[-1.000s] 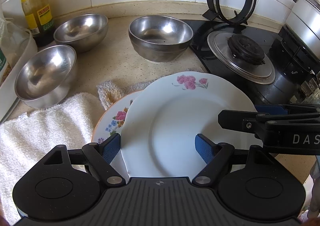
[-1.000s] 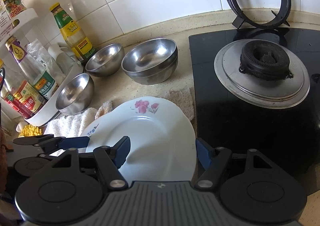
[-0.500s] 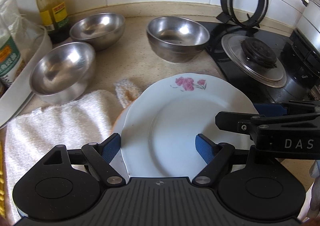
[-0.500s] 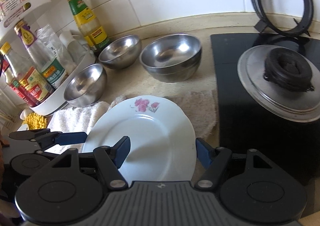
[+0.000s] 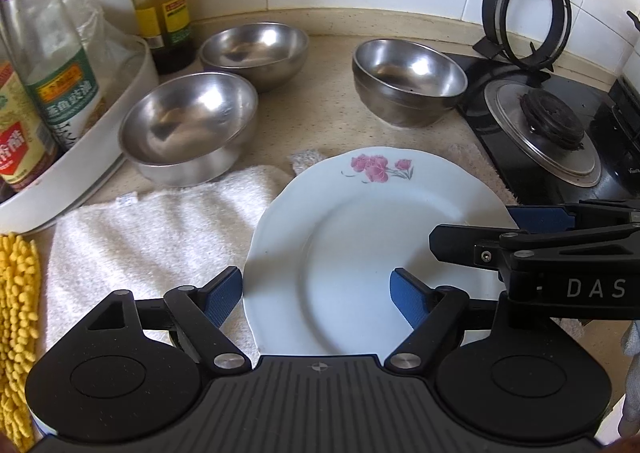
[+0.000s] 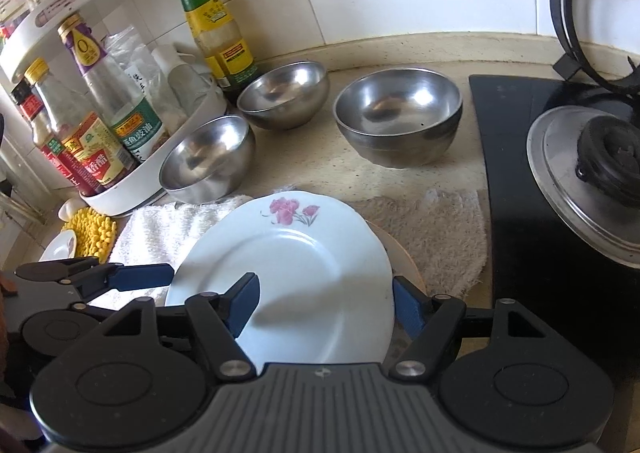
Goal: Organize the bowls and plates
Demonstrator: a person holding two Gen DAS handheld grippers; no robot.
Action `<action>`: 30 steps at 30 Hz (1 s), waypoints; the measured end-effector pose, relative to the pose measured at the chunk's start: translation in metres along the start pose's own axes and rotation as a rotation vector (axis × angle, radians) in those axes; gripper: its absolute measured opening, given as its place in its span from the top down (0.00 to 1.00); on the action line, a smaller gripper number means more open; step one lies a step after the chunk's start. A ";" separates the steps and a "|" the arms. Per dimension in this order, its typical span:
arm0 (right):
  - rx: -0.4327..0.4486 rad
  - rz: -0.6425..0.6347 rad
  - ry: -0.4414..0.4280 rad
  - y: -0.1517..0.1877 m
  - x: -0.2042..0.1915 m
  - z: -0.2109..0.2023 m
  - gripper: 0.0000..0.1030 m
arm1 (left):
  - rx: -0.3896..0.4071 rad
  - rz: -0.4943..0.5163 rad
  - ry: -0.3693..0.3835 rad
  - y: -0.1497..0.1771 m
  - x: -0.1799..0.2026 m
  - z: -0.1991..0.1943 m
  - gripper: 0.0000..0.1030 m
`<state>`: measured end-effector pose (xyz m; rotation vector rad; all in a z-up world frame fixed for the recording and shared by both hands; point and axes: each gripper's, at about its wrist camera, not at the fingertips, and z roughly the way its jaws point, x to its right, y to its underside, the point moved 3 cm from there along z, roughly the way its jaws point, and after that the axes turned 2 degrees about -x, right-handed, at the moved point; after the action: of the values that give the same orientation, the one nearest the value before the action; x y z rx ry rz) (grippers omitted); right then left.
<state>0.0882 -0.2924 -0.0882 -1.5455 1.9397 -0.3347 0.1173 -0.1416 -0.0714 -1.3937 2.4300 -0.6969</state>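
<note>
The white flowered plate (image 5: 360, 245) lies between both tools; left tool (image 5: 318, 291) straddles its left rim, right tool (image 6: 326, 303) its right rim, jaws apart, just opening; three steel bowls (image 6: 400, 121) sit far on the surface (image 5: 320, 125).

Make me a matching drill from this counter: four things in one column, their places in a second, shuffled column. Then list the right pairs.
Things:
1. flowered plate
2. stacked steel bowls
3. yellow-labelled bottle
4. pan support

Places:
A. leaning upright against the tiled wall behind the burner
B. between the tips of both tongs, over the towels
C. standing by the wall behind the steel bowl at the back
D. on the bare counter just left of the black hob

Pairs: 1-B, 2-D, 3-C, 4-A
</note>
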 end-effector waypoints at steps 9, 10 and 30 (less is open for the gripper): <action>0.083 -0.142 0.131 -0.002 -0.007 -0.013 0.23 | 0.039 0.045 0.029 0.003 0.016 -0.008 0.17; 0.085 -0.141 0.159 -0.002 -0.003 -0.015 0.23 | 0.038 0.042 0.034 0.003 0.017 -0.008 0.17; 0.132 -0.153 0.051 0.007 -0.029 -0.034 0.19 | 0.061 -0.079 -0.031 0.024 -0.014 -0.031 0.17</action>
<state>0.0657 -0.2692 -0.0568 -1.6155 1.8033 -0.5608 0.0928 -0.1104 -0.0579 -1.4717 2.3214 -0.7552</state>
